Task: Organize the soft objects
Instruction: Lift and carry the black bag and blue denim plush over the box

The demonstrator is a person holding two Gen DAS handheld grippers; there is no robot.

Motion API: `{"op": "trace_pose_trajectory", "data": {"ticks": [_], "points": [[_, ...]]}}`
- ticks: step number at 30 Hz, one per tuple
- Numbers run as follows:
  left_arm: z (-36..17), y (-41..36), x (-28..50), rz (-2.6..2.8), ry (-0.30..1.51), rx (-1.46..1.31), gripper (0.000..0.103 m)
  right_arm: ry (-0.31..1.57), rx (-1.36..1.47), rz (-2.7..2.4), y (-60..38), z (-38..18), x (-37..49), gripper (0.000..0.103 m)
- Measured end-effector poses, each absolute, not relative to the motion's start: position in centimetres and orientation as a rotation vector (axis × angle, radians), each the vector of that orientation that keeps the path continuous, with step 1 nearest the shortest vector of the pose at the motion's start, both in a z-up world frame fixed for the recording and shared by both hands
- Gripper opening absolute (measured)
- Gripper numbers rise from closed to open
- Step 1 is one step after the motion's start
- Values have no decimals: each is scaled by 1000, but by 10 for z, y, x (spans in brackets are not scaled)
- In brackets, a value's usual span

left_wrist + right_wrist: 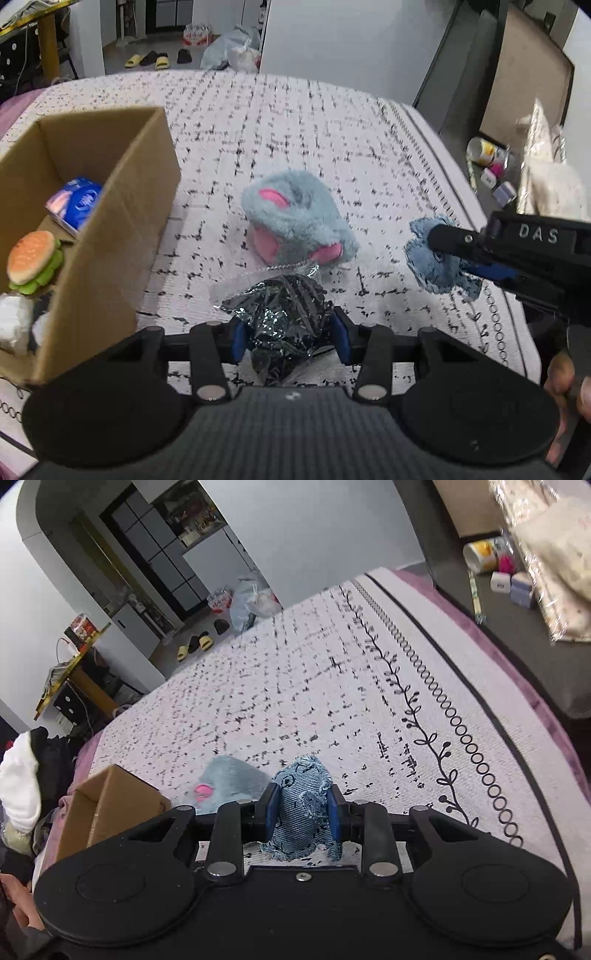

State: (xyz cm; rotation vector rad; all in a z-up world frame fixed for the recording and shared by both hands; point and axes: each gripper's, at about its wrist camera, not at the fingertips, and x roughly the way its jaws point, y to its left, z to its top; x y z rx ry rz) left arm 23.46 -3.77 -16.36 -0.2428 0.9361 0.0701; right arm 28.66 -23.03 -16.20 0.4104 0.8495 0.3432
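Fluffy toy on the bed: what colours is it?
Grey-blue fur with pink patches; clearest in the left wrist view.

Both wrist views look forward and down, close over the white black-flecked bedspread (pixel 295 122) (pixel 295 686); both share the fluffy grey-blue pink-eared plush (pixel 299 221) (pixel 229 779).

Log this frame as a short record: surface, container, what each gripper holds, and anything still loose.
surface: patterned bedspread
container: cardboard box, open, holding a burger toy
left gripper: shut on black shiny bag
right gripper: shut on denim toy
loose: fluffy blue plush, lying on the bedspread
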Motion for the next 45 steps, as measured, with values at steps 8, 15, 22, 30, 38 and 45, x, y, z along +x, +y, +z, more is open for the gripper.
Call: {"op": "trace_pose_trajectory", "data": {"ticks": [8, 15, 22, 30, 38, 45], "points": [[-124, -26, 219, 33, 863, -246, 44, 781, 422, 325, -228, -127, 262, 27], [-87, -17, 206, -1, 783, -190, 44, 722, 427, 310, -227, -100, 243, 27], [-64, -2, 195, -25, 706, -154, 44, 674, 405, 308, -225, -76, 228, 27], [-41, 18, 187, -39, 667, -171, 44, 643, 369, 323, -215, -56, 217, 27], [-37, 51, 176, 10, 638, -199, 44, 633, 351, 376, -186, -43, 212, 27], [-43, 90, 169, 71, 637, -251, 44, 652, 324, 428, -147, -40, 213, 27]]}}
